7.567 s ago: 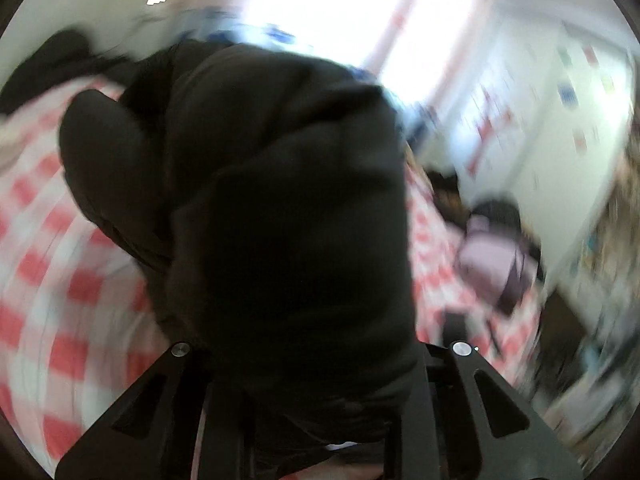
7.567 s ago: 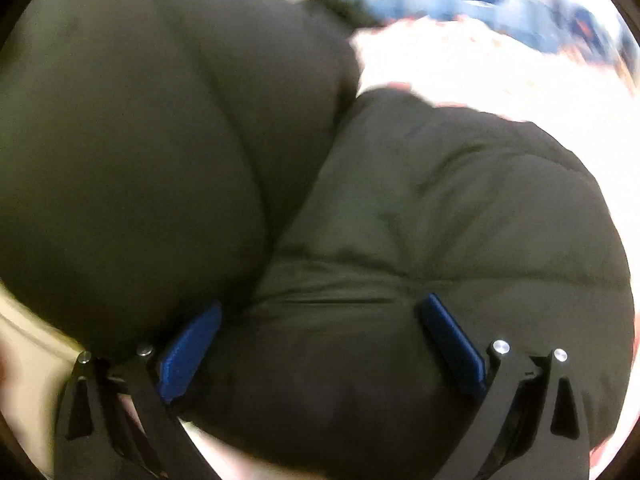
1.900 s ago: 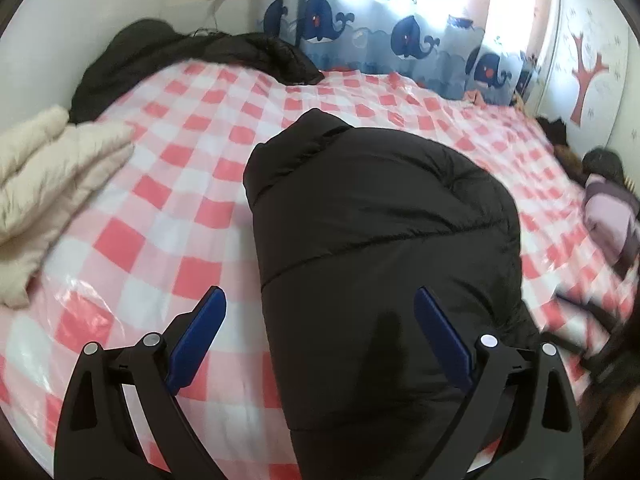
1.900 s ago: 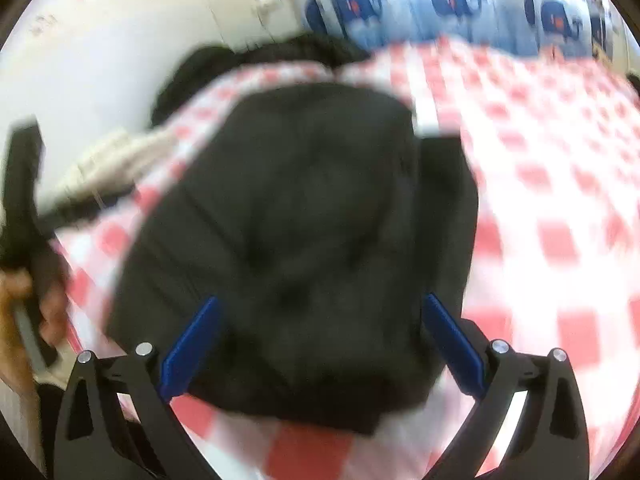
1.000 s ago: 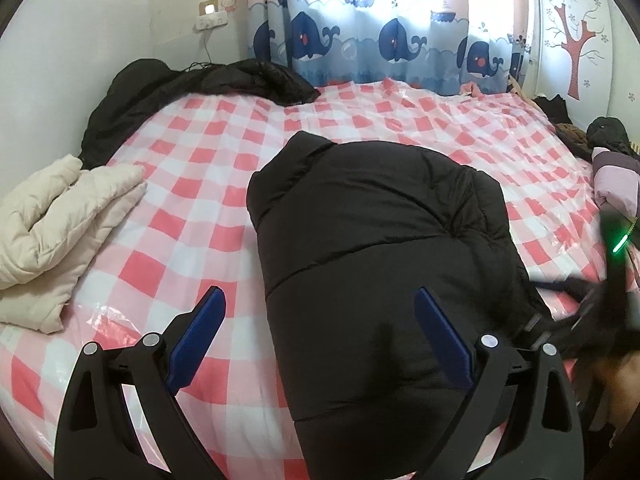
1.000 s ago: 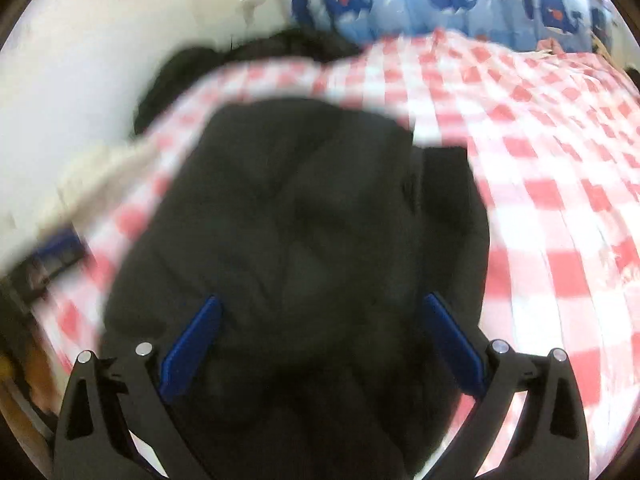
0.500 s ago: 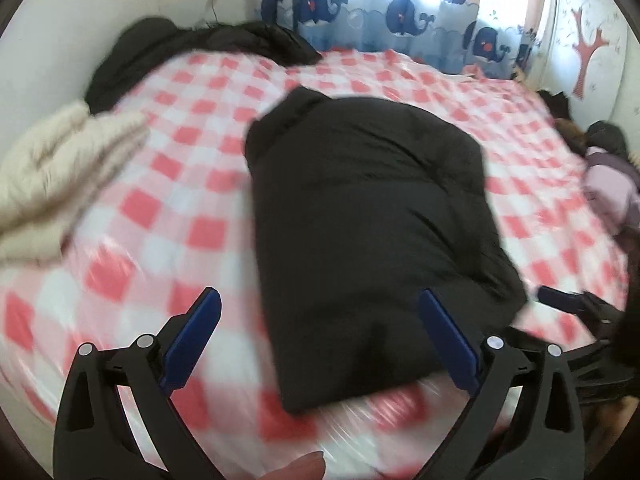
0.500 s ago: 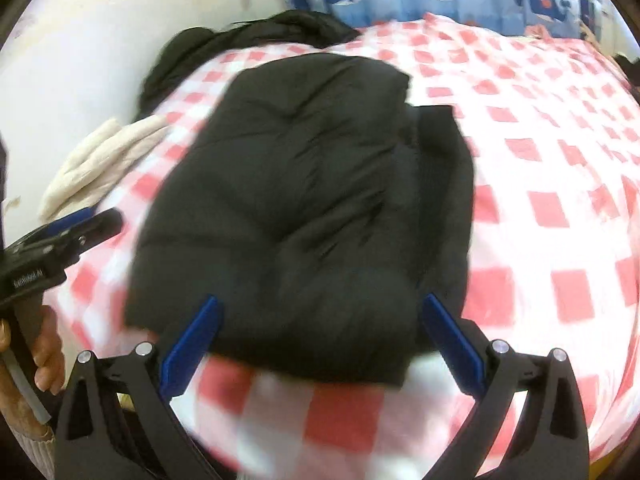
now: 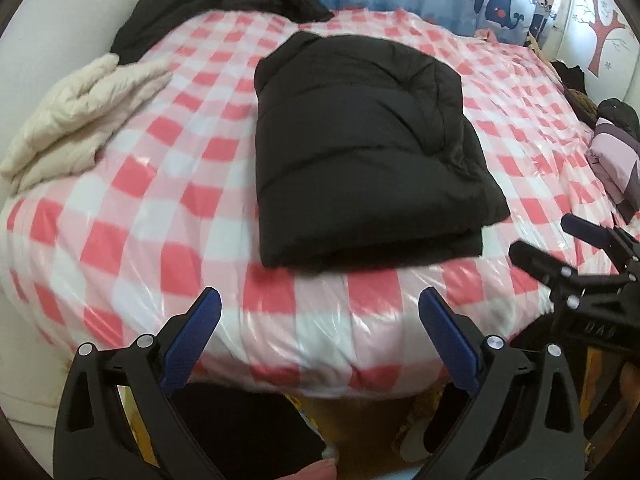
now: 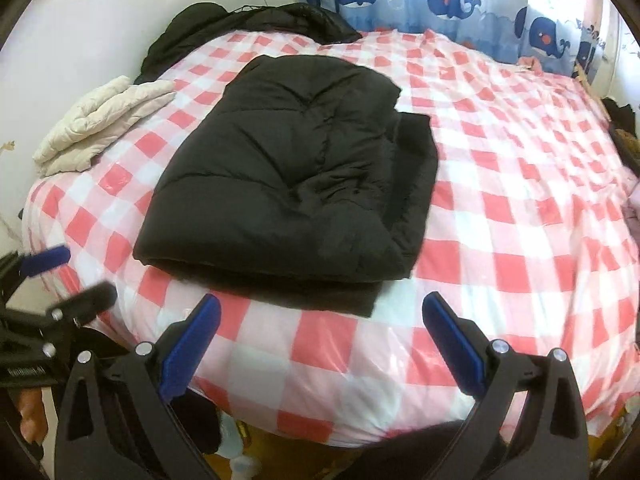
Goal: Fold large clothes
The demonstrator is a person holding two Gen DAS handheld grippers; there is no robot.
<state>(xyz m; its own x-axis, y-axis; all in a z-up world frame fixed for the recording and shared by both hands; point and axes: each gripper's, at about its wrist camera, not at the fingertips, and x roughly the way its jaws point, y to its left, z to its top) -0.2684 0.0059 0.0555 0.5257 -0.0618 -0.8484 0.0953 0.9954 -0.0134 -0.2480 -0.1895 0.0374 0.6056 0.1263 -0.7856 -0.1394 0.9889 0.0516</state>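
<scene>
A black puffer jacket (image 9: 360,152) lies folded into a thick rectangle on the red-and-white checked bed (image 9: 160,216); it also shows in the right wrist view (image 10: 288,184). My left gripper (image 9: 318,304) is open and empty, held back over the bed's near edge, short of the jacket. My right gripper (image 10: 320,308) is open and empty, also over the near edge, just short of the jacket's front fold. Each gripper appears in the other's view: the right one (image 9: 568,252) at the right, the left one (image 10: 60,280) at the left.
A cream puffer garment (image 9: 80,112) lies folded at the bed's left edge. A dark heap of clothes (image 9: 216,4) sits at the far left corner by the wall. A mauve folded garment (image 9: 612,160) lies at the right edge. Whale-print curtains (image 10: 440,0) hang behind.
Both grippers have pulled back from the jacket toward the near edge of the bed. The jacket, held and lifted seconds ago, now lies folded and released.
</scene>
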